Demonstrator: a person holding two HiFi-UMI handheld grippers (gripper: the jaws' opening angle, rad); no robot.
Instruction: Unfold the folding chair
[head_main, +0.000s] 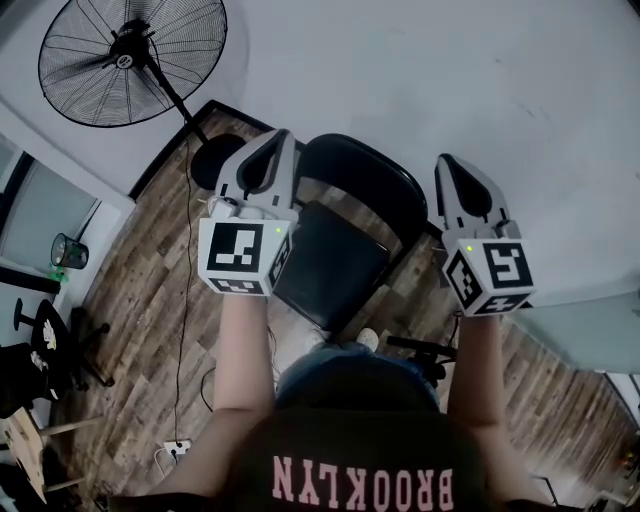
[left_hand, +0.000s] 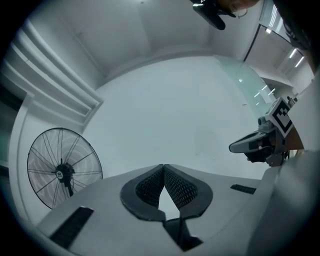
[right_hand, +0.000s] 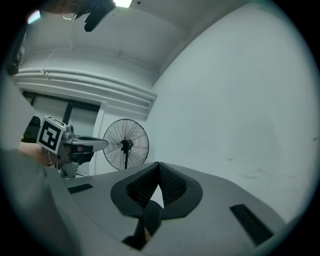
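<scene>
Black metal folding chair (head_main: 335, 262), apparently standing open on the wood-plank floor (head_main: 150, 330), low between my grippers. Left gripper (head_main: 278, 135) and right gripper (head_main: 444, 160): fingers pressed together, empty, held clear above it, presumably because unfolding looks complete.

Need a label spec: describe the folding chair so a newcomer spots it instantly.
Follow the white wall down to where it meets the wood floor. Just right of the base of the pedestal fan, close to the wall, stands the folding chair. It alone has a curved black backrest above a flat, square black seat.
</scene>
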